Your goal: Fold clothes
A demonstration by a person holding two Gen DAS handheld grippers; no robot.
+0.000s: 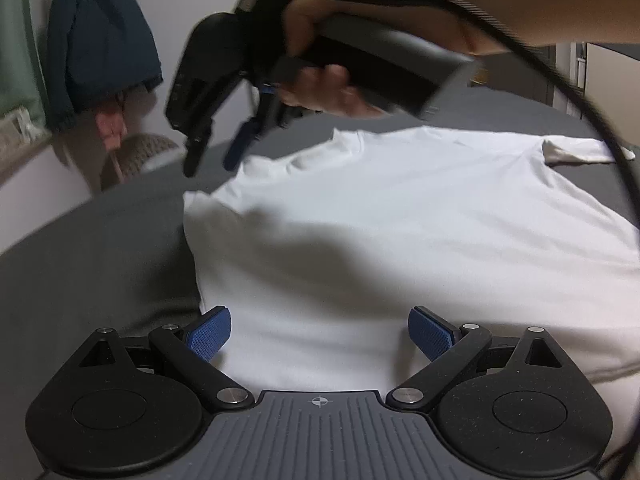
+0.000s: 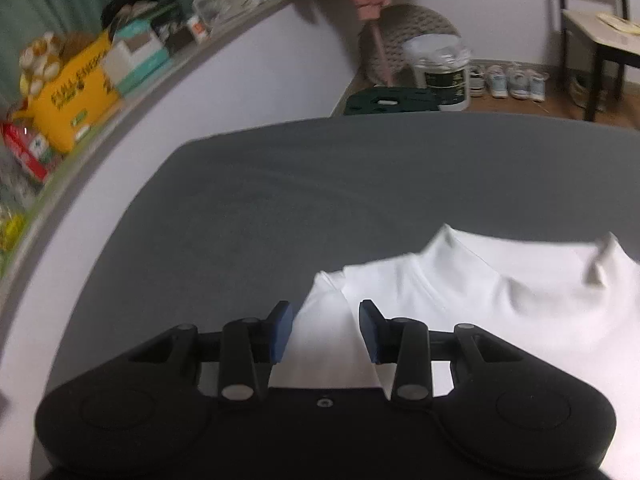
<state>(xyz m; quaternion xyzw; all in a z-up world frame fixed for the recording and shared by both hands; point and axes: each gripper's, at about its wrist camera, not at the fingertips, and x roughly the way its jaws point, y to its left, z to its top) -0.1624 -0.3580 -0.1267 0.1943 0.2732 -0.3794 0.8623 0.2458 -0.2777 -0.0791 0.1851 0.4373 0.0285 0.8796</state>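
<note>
Left wrist view shows the left claw (image 1: 319,334) low over the near part of the white shirt (image 1: 400,240), with its two blue pads wide apart and nothing between them. They hover above the cloth, and I cannot tell if they touch it. The shirt lies spread on the gray bed (image 1: 80,264), long from the left claw's side out to its collar. One sleeve (image 1: 580,151) sticks out at the far right of the shirt. Further off, the right claw (image 1: 212,152) points down by the shirt's far left corner, held by a hand (image 1: 320,92). Right wrist view shows the right claw (image 2: 326,330) partly apart, with the shirt's (image 2: 500,292) folded-in shoulder edge right between its pads, not yet pinched. So the right claw looks nearer to a grab. Whether this fold is an early one or a later one, I cannot tell.
</note>
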